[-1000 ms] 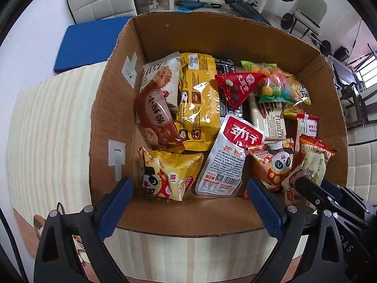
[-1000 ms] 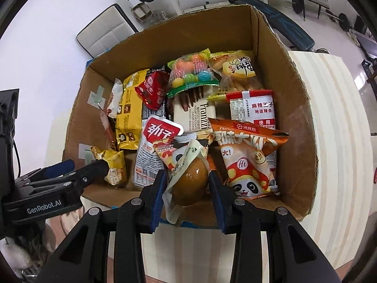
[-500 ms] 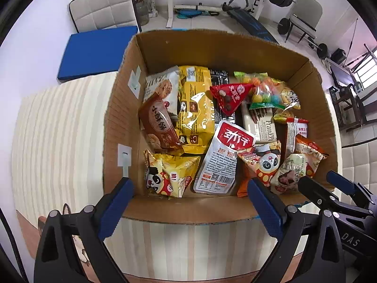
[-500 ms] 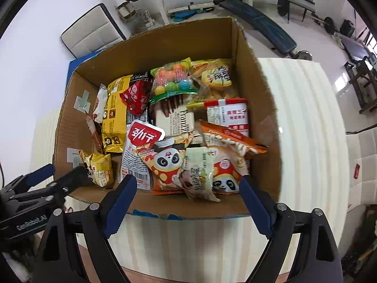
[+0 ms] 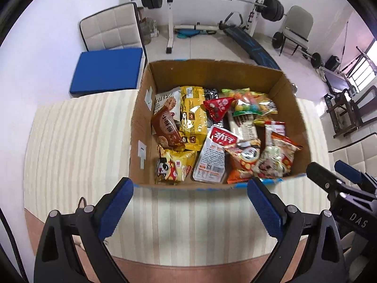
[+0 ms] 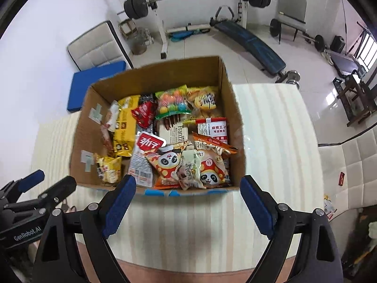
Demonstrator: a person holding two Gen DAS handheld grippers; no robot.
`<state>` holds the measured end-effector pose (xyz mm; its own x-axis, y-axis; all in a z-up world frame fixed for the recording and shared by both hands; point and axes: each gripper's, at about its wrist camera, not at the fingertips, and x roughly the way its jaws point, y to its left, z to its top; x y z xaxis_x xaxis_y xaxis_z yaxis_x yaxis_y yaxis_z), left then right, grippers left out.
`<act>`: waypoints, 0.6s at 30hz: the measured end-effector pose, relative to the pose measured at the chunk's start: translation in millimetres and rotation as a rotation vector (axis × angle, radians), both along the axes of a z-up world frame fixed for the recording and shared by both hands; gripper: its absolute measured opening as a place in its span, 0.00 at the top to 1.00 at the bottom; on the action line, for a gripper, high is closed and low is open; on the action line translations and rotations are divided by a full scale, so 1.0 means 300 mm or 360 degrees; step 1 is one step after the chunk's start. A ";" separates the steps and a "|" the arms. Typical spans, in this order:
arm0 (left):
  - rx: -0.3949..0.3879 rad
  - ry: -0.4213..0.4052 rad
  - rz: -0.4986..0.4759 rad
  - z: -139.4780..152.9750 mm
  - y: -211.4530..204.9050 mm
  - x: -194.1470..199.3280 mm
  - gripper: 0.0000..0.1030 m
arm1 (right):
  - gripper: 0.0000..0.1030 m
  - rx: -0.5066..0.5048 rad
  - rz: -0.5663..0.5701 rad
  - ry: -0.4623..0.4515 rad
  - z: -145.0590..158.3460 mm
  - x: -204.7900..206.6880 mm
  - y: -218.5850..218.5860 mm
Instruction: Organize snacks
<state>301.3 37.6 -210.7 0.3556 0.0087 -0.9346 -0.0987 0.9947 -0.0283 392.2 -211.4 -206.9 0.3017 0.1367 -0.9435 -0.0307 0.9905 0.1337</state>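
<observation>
Snacks, a whole boxful of them, packed into the cardboard box (image 5: 141, 122) that sits on the striped surface (image 5: 77, 141). From the left wrist view, the left gripper (image 5: 190, 202) hangs short of the box's near wall, fingers spread wide with nothing between them. The right gripper (image 5: 329, 176) shows at the right edge, too side-on here to judge its opening. Nearest the front wall lie the yellow panda bag (image 5: 174, 165), the red-and-white pouch (image 5: 215, 153) and the pale egg pack (image 5: 271, 162), propped on its neighbours. No loose packet shows on the surface, so the job looks nearly wrapped up; any tidying should come straight down from above, pinching a packet by its sealed edge, not its puffy middle.

Over to the right wrist view: the right gripper (image 6: 188, 200) is also fully spread and empty, hovering over bare surface in front of the box (image 6: 232, 108). The left gripper (image 6: 42, 184) sits low at the left, just off the box corner. Watch the tall cardboard walls and the taped blue front rim; fingers must clear them going in. Open striped surface lies on both sides and in front, with a wide stretch to the right.
</observation>
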 end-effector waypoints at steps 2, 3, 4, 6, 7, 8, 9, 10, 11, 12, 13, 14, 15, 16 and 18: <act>-0.0010 -0.0046 -0.0005 0.053 -0.010 -0.055 0.04 | 0.10 -0.0009 0.0006 -0.0055 0.063 -0.047 -0.005; -0.0011 -0.0056 -0.0003 0.066 -0.015 -0.070 0.04 | 0.10 -0.0007 0.0011 -0.0077 0.091 -0.070 -0.007; -0.0016 -0.0074 -0.0003 0.091 -0.021 -0.098 0.04 | 0.10 -0.0006 0.0014 -0.0093 0.114 -0.089 -0.009; -0.0008 -0.0106 -0.0005 0.132 -0.034 -0.141 0.04 | 0.10 0.0003 0.0014 -0.0134 0.173 -0.144 -0.019; -0.0002 -0.0122 -0.0007 0.159 -0.042 -0.167 0.04 | 0.10 0.0012 0.0013 -0.0148 0.197 -0.167 -0.024; -0.0007 -0.0140 -0.0009 0.186 -0.049 -0.192 0.04 | 0.10 0.0017 0.0015 -0.0162 0.218 -0.187 -0.028; -0.0005 -0.0152 -0.0008 0.203 -0.053 -0.207 0.04 | 0.10 0.0010 0.0019 -0.0181 0.241 -0.212 -0.029; 0.0004 -0.0170 -0.0007 0.226 -0.060 -0.230 0.04 | 0.10 -0.0007 0.0024 -0.0203 0.266 -0.235 -0.029; 0.0010 -0.0194 -0.0012 0.256 -0.070 -0.258 0.04 | 0.10 -0.0022 0.0029 -0.0229 0.292 -0.263 -0.031; 0.0011 -0.0207 -0.0013 0.270 -0.073 -0.276 0.04 | 0.10 -0.0030 0.0033 -0.0249 0.316 -0.289 -0.033; 0.0018 -0.0226 -0.0015 0.294 -0.081 -0.303 0.04 | 0.10 -0.0036 0.0037 -0.0272 0.344 -0.321 -0.035; 0.0023 -0.0237 -0.0016 0.310 -0.084 -0.323 0.04 | 0.10 -0.0040 0.0040 -0.0287 0.366 -0.344 -0.036; 0.0019 -0.0246 -0.0017 0.328 -0.087 -0.342 0.04 | 0.10 -0.0040 0.0043 -0.0304 0.391 -0.372 -0.038; 0.0008 -0.0258 -0.0014 0.346 -0.090 -0.365 0.04 | 0.10 -0.0035 0.0047 -0.0315 0.413 -0.396 -0.040; 0.0004 -0.0275 0.0000 0.375 -0.094 -0.402 0.04 | 0.10 -0.0026 0.0052 -0.0341 0.461 -0.450 -0.043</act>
<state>180.6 9.5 -98.0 0.5111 0.0109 -0.8594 -0.0928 0.9948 -0.0426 257.3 -224.2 -68.7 0.4913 0.1350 -0.8605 -0.0888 0.9905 0.1047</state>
